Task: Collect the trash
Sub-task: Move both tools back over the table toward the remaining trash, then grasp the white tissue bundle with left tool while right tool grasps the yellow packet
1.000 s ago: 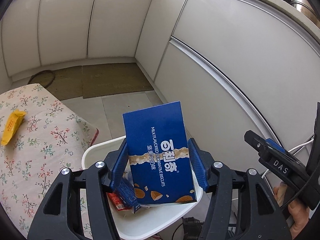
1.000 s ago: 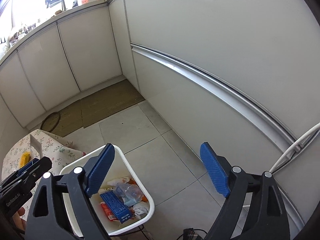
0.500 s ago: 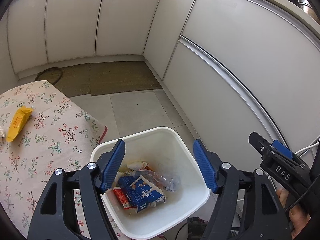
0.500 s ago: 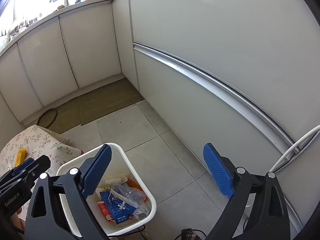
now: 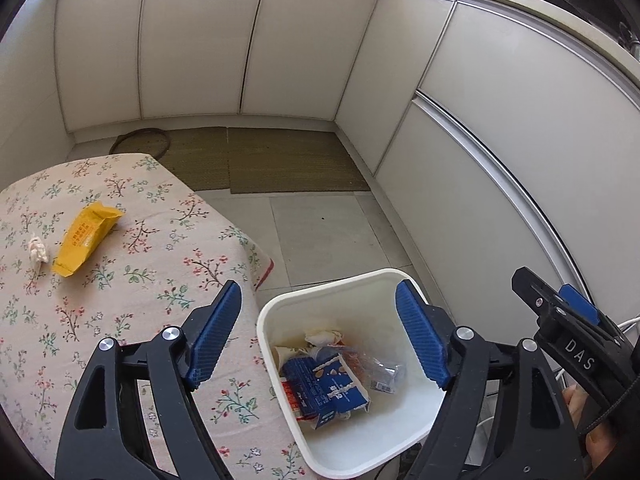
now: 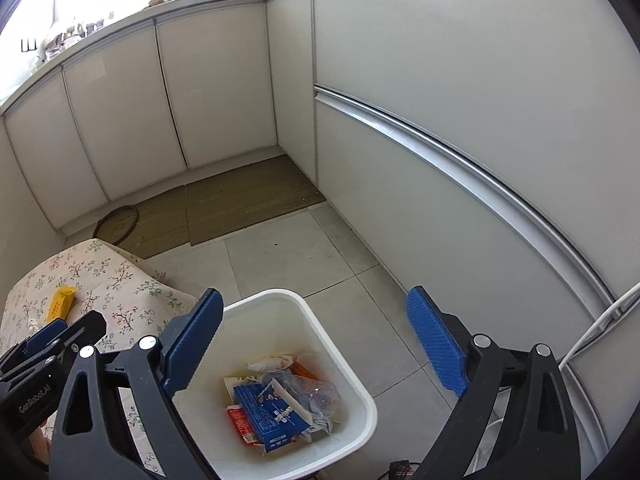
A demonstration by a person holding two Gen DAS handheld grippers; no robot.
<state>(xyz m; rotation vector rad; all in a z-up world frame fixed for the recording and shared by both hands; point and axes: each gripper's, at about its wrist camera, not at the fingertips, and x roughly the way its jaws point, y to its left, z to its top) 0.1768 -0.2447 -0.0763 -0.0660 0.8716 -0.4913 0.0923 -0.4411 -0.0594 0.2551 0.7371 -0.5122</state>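
A white trash bin [image 5: 276, 304] stands on the floor beside the table; it also shows in the right wrist view [image 6: 348, 364]. A blue biscuit box [image 5: 324, 384] lies inside it among other wrappers, also seen in the right wrist view [image 6: 268, 412]. My left gripper [image 5: 320, 336] is open and empty above the bin's left rim. My right gripper [image 6: 316, 344] is open and empty above the bin. A yellow wrapper [image 5: 86, 238] and a crumpled tissue [image 5: 38, 250] lie on the floral tablecloth [image 5: 132, 280].
White cabinets [image 5: 500, 152] line the back and right. Brown mats [image 5: 280, 164] lie on the tiled floor. A white cable [image 6: 600, 320] hangs at the right cabinet. The table edge sits right next to the bin.
My left gripper opened and let go of the blue biscuit box, which dropped into the bin. The left gripper then turned left, bringing the table into view.
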